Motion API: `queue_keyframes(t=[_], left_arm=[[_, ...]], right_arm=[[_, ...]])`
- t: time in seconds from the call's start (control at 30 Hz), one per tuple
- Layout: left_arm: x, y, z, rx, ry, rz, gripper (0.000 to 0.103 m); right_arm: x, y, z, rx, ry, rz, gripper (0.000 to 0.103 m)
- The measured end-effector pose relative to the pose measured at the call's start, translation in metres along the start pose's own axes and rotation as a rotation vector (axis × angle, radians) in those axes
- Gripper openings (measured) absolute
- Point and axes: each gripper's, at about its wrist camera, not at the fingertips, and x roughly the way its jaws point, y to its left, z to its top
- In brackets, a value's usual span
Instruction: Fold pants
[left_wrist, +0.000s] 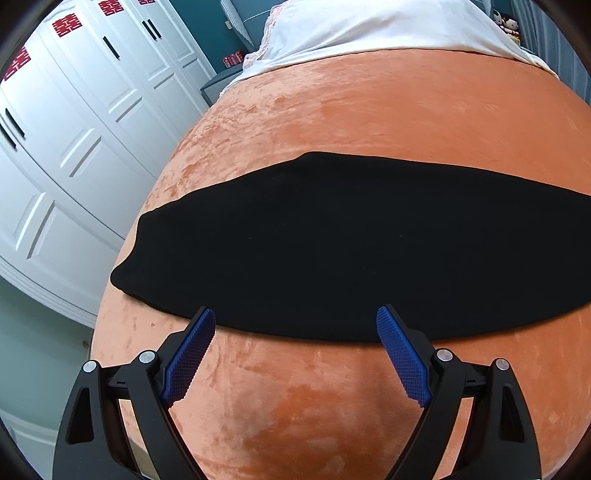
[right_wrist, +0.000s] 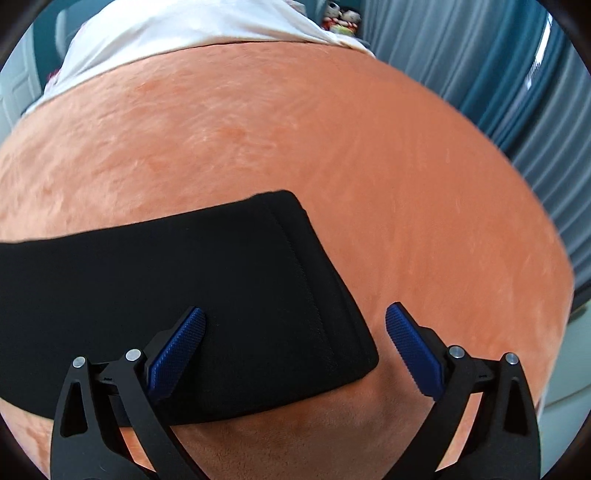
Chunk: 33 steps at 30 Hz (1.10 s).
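Black pants (left_wrist: 332, 243) lie flat as one long band across an orange velvet bed cover (left_wrist: 369, 110). My left gripper (left_wrist: 295, 319) is open and empty, its blue pads (left_wrist: 192, 354) just above the near edge of the pants. In the right wrist view the right end of the pants (right_wrist: 221, 295), with a stitched band like a waistband, ends in a rounded corner. My right gripper (right_wrist: 295, 317) is open and empty above that end, left finger over the cloth, right finger over the bed cover (right_wrist: 406, 184).
White wardrobe doors (left_wrist: 74, 147) with red paper cuts stand left of the bed. A white blanket (left_wrist: 369, 29) lies at the far end of the bed. Blue-grey curtains (right_wrist: 498, 74) hang on the right. Plush toys (right_wrist: 340, 18) sit at the far corner.
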Motion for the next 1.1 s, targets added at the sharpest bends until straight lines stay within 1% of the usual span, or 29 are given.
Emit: queue_keyframes(t=[0.1, 0.17, 0.23, 0.3, 0.37, 0.5, 0.67, 0.7, 0.77, 0.83, 0.87, 0.9, 0.97, 1.0, 1.1], left_arm=[[-0.001, -0.002, 0.000, 0.000, 0.000, -0.004, 0.087], [-0.001, -0.004, 0.000, 0.003, 0.000, -0.007, 0.087], [-0.002, -0.006, 0.001, 0.009, -0.003, -0.005, 0.087], [-0.003, -0.007, 0.001, 0.012, -0.006, -0.003, 0.087], [-0.004, -0.008, 0.002, 0.014, -0.007, -0.007, 0.087], [-0.005, -0.010, 0.003, 0.014, -0.008, -0.002, 0.087], [-0.006, -0.012, 0.003, 0.017, -0.008, -0.003, 0.087], [-0.006, -0.012, 0.003, 0.017, -0.008, -0.007, 0.087], [-0.006, -0.014, 0.004, 0.018, -0.009, -0.005, 0.087], [-0.007, -0.015, 0.004, 0.022, -0.011, -0.005, 0.087], [-0.007, -0.016, 0.004, 0.024, -0.012, -0.003, 0.087], [-0.007, -0.018, 0.005, 0.026, -0.012, -0.004, 0.087], [-0.008, -0.019, 0.005, 0.029, -0.014, -0.002, 0.087], [-0.009, -0.021, 0.005, 0.030, -0.015, 0.000, 0.087], [-0.011, -0.022, 0.006, 0.031, -0.018, 0.006, 0.087]], right_arm=[[-0.002, 0.002, 0.002, -0.020, -0.005, -0.011, 0.094], [-0.003, 0.005, 0.003, -0.034, -0.005, -0.006, 0.089], [-0.005, 0.008, 0.003, -0.048, -0.005, -0.005, 0.080], [-0.006, 0.011, 0.003, -0.063, -0.001, -0.005, 0.078], [-0.005, 0.013, 0.003, -0.073, -0.003, -0.009, 0.078], [-0.004, 0.012, 0.002, -0.062, 0.004, 0.021, 0.073], [-0.003, 0.014, 0.003, -0.066, 0.005, 0.042, 0.062], [-0.003, 0.014, 0.003, -0.067, 0.003, 0.042, 0.059], [-0.005, 0.014, 0.004, -0.068, -0.002, 0.031, 0.046], [-0.007, 0.012, 0.006, -0.058, -0.003, 0.017, 0.018], [-0.008, 0.009, 0.007, -0.048, -0.002, 0.014, 0.013], [-0.008, 0.005, 0.007, -0.037, 0.001, 0.021, 0.009], [-0.008, 0.002, 0.008, -0.035, 0.005, 0.026, 0.007], [-0.008, 0.000, 0.008, -0.039, 0.003, 0.017, 0.003], [-0.006, -0.018, 0.010, 0.010, 0.005, 0.030, 0.003]])
